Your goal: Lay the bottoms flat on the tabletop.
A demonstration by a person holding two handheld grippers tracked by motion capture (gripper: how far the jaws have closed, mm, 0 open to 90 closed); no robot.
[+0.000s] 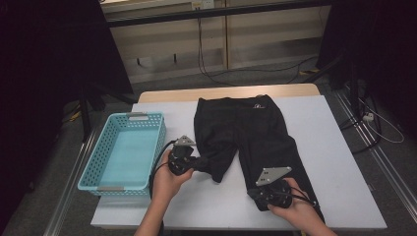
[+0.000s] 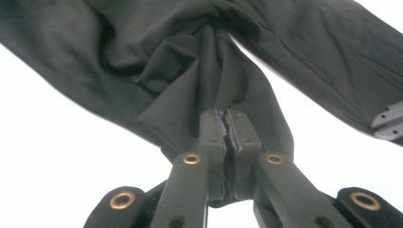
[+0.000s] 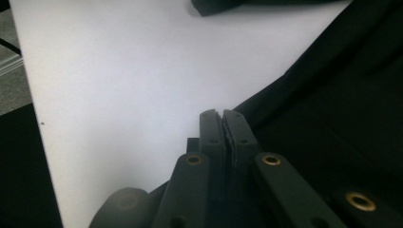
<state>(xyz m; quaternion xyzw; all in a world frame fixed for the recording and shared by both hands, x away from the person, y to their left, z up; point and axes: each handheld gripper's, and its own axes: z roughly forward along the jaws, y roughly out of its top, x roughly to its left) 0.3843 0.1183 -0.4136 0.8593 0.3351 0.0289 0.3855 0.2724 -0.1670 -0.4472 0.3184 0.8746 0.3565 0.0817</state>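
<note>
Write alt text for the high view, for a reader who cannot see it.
A person's left gripper and right gripper each pinch the end of a leg of black shorts spread on a white table. An empty turquoise basket sits at the table's left edge.

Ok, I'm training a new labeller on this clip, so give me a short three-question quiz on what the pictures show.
1. True or false: the left gripper is shut on a leg of the black shorts.
2. Which thing stands at the table's left edge? A) a red bucket B) a turquoise basket C) a cardboard box
3. What does the right gripper grip, by the high view?

Key:
1. True; cloth is pinched between its closed jaws.
2. B; nothing lies in it.
3. The hem of the shorts' other leg, near the white table's front edge.
</note>
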